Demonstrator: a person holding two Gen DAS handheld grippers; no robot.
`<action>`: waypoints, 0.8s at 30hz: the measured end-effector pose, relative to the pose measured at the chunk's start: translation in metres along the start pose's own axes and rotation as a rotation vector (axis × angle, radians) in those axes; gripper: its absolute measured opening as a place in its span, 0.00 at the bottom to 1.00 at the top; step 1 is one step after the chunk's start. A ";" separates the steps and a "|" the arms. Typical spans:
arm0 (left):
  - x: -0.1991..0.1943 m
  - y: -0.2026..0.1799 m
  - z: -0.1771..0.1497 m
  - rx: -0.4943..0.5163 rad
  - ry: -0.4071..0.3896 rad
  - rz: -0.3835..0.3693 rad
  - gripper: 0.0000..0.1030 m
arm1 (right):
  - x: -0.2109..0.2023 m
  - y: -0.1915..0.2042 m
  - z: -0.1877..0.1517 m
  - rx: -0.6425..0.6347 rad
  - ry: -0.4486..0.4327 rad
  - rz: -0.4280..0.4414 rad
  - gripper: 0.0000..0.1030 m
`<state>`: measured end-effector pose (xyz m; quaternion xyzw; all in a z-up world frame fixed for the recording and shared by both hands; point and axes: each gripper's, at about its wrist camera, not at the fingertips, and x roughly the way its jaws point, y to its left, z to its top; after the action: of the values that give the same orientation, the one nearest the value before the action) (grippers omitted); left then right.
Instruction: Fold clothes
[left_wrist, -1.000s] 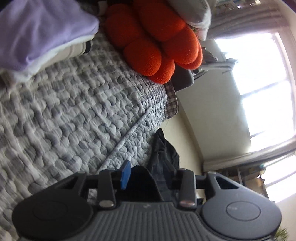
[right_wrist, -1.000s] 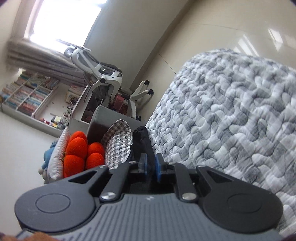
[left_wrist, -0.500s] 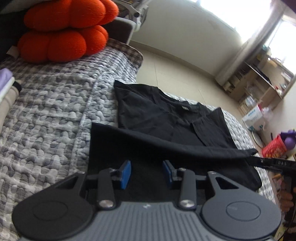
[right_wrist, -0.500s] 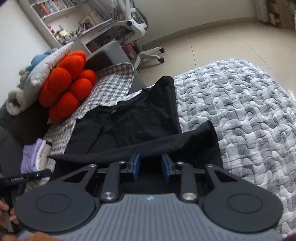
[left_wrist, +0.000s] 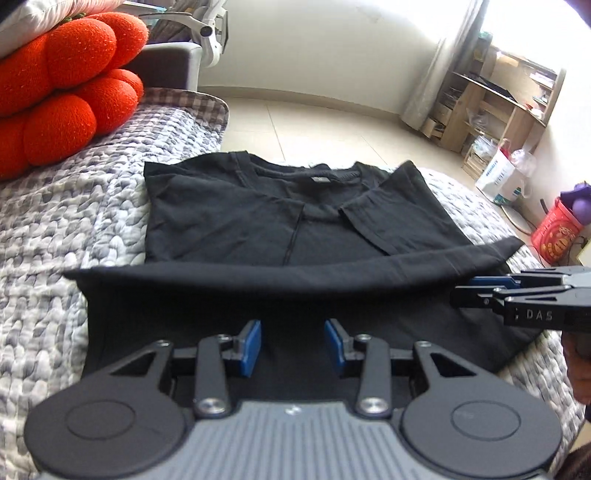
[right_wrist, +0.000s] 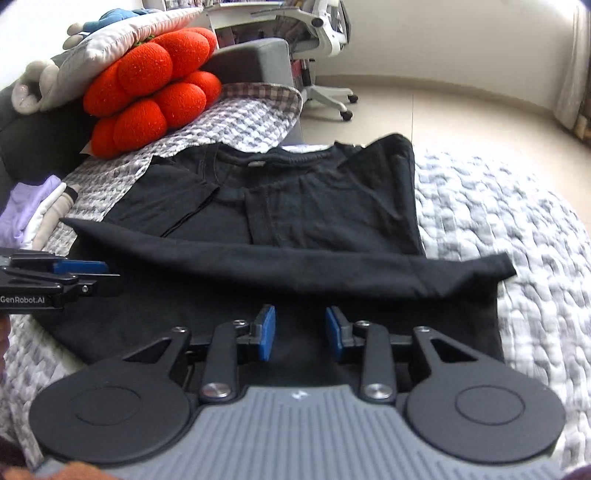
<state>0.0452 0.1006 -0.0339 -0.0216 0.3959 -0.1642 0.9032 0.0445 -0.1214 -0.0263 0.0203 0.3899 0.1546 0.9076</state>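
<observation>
Black T-shirt (left_wrist: 236, 214) ahead of my grippers: both sleeves folded in, hem raised mid-fold. Left gripper (left_wrist: 291, 341) and right gripper (right_wrist: 300, 332) stand apart, empty. Final fold outstanding.

Each gripper, left (left_wrist: 291, 345) and right (right_wrist: 300, 338), had a ribbed grey body, two round black discs, black linkage arms with silver screws, and blue-padded fingers (left_wrist: 250, 347). White lettering read "GenRobot.AI" on the left, "DAS" on the right.

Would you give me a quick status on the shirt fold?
Left gripper open, right gripper open, both empty. Black T-shirt flat on quilt, sleeves in, hem edge folded up. Nothing in the way.
</observation>
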 end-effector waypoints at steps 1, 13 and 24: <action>0.001 0.000 0.001 -0.007 -0.011 0.001 0.37 | 0.002 0.000 0.001 0.000 -0.009 -0.002 0.34; 0.015 0.028 0.014 -0.115 -0.143 0.110 0.37 | 0.019 -0.039 0.019 0.127 -0.121 -0.022 0.32; 0.015 0.063 0.013 -0.198 -0.190 0.131 0.34 | 0.008 -0.082 0.016 0.187 -0.188 -0.008 0.32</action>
<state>0.0815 0.1542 -0.0464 -0.1002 0.3237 -0.0622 0.9388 0.0828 -0.1959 -0.0340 0.1178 0.3157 0.1114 0.9349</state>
